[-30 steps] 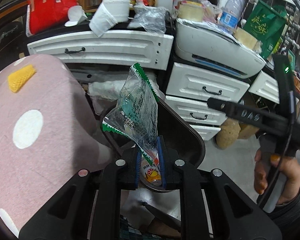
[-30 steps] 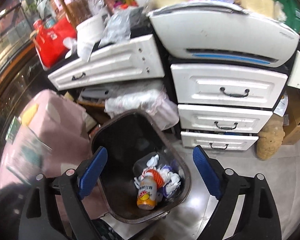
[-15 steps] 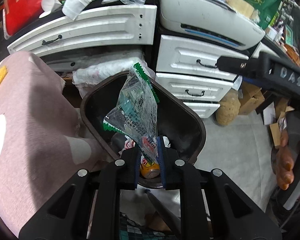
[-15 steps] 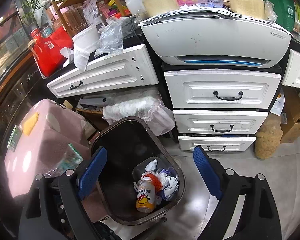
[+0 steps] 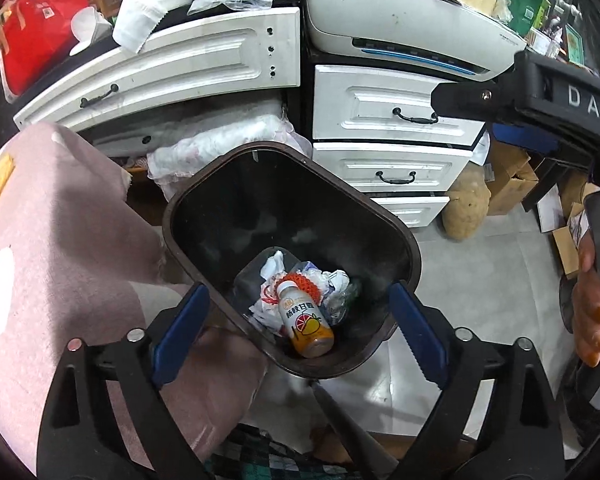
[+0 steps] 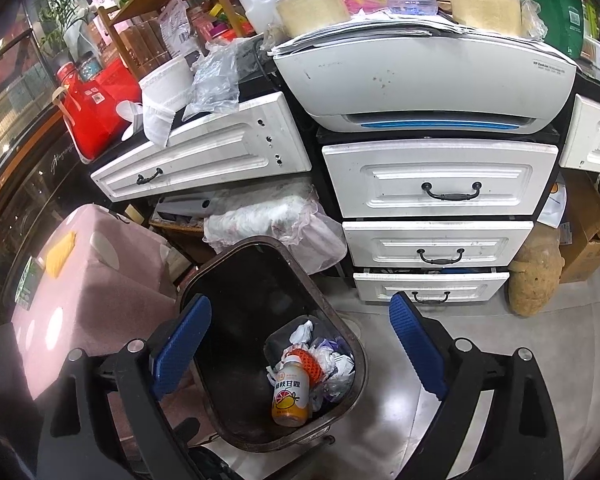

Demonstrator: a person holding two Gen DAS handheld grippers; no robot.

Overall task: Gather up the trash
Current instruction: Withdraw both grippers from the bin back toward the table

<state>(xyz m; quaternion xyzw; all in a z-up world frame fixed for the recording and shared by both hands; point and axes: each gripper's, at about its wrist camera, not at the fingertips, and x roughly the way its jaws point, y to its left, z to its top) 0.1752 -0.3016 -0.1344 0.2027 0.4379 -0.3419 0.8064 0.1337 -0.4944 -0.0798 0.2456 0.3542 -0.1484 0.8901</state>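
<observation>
A dark brown trash bin (image 5: 188, 200) (image 6: 204, 276) stands on the floor below both grippers. Inside lie an orange drink bottle (image 5: 306, 322) (image 6: 291, 394), crumpled white paper (image 5: 272, 268) and clear plastic (image 5: 340, 300). My left gripper (image 5: 298, 330) is open and empty, its blue pads spread over the bin's near rim. My right gripper (image 6: 300, 344) is open and empty above the bin; its black body (image 5: 540, 100) shows at the right of the left wrist view. The clear wrapper with the green edge is no longer in the left jaws.
A pink dotted cushion (image 5: 60, 240) (image 6: 92, 272) lies left of the bin. White drawers (image 6: 440, 184) under a white printer (image 6: 420, 80) stand behind it. A plastic-wrapped bundle (image 6: 276, 220), a brown sack (image 6: 536, 276) and cardboard boxes (image 5: 512, 184) sit on the grey floor.
My left gripper moved over the bin, opened and let go of the clear green-edged wrapper, which is gone from its jaws. The right gripper stayed open and shifted slightly.
</observation>
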